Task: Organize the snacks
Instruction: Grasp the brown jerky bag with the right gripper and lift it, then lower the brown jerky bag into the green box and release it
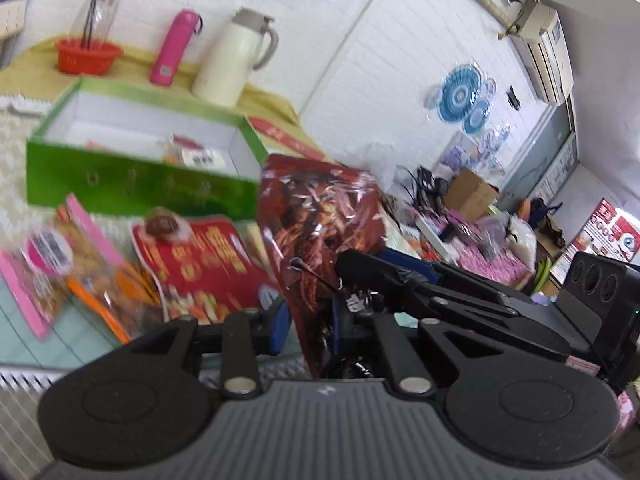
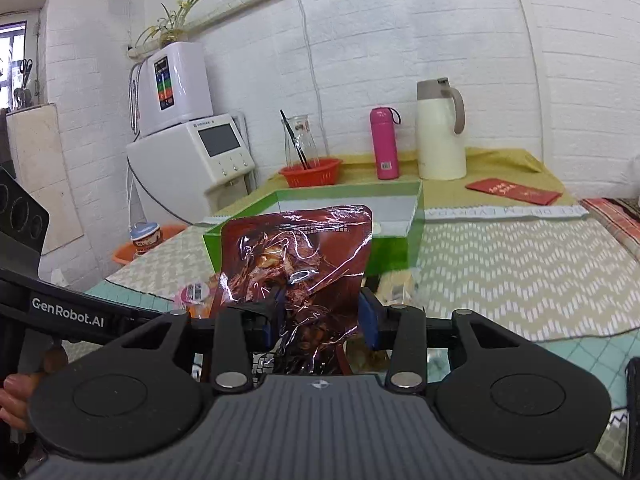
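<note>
A dark red foil snack bag stands upright between the blue pads of my left gripper, which looks shut on it. The same bag fills the middle of the right wrist view, between the pads of my right gripper, whose jaws stand wide with a gap at the right pad. The right gripper's body crosses the left view just right of the bag. An open green box with a white inside sits behind; it also shows in the right wrist view. More snack packs lie left of the bag.
A red basket, pink flask and cream jug stand at the table's back. A red envelope lies at the back right. Pink and orange packets lie at the front left. White appliances stand left of the table.
</note>
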Available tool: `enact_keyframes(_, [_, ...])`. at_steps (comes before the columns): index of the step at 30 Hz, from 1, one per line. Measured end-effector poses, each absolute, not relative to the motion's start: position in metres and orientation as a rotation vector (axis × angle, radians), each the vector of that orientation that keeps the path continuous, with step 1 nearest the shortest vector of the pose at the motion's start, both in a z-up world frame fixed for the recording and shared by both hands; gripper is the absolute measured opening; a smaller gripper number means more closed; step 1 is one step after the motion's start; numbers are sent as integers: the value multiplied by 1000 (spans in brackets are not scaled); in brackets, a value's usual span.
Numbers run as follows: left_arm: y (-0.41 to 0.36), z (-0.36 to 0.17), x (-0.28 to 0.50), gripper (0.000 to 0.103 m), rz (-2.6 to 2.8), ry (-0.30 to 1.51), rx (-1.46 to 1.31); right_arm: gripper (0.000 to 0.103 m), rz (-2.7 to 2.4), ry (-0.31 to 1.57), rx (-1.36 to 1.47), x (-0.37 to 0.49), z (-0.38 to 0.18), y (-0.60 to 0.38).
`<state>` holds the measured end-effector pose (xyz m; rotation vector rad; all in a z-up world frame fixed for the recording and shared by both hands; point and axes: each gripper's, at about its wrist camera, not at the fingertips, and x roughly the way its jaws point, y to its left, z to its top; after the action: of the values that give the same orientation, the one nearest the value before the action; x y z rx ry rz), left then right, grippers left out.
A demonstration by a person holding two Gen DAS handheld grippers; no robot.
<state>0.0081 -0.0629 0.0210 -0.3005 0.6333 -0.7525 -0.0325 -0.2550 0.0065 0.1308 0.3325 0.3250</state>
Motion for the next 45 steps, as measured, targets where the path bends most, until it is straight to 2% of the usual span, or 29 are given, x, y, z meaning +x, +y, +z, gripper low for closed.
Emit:
enact_keyframes(8, [-38,64,60,5,-667,503,-308,69,374,233,75,30,48,-232])
enact_keyframes(16, [-22,78,134,5,-614,512,-336,69,351,224,116,101,58,-216])
enact_keyframes(25, [-22,49,203,5,-554,609,-334,69,322,339,194,164,31,-210])
enact_keyframes(33, [-21,20,232,5,-527,698,-350,70,315,441,234,193,2,-211])
enact_keyframes(36, [-19,14,236,9,-509,719,-369,71,320,459,233,197,-3,-212])
enact_keyframes(37, [-18,15,235,24,-488,708,-369,72,313,452,220,196,-3,-212])
enact_keyframes(38, [-16,17,233,62,-451,686,-369,83,298,433,196,195,-1,-211])
enact_keyframes(39, [-12,19,230,69,-422,654,-381,100,273,418,175,192,1,-211])
enact_keyframes(40, [-9,22,226,78,-389,617,-392,103,241,388,153,189,4,-213])
enact_keyframes(41, [-7,26,224,86,-363,593,-390,103,222,359,138,185,6,-214])
enact_keyframes(45, [-4,37,214,89,-286,544,-351,103,200,313,107,172,11,-221])
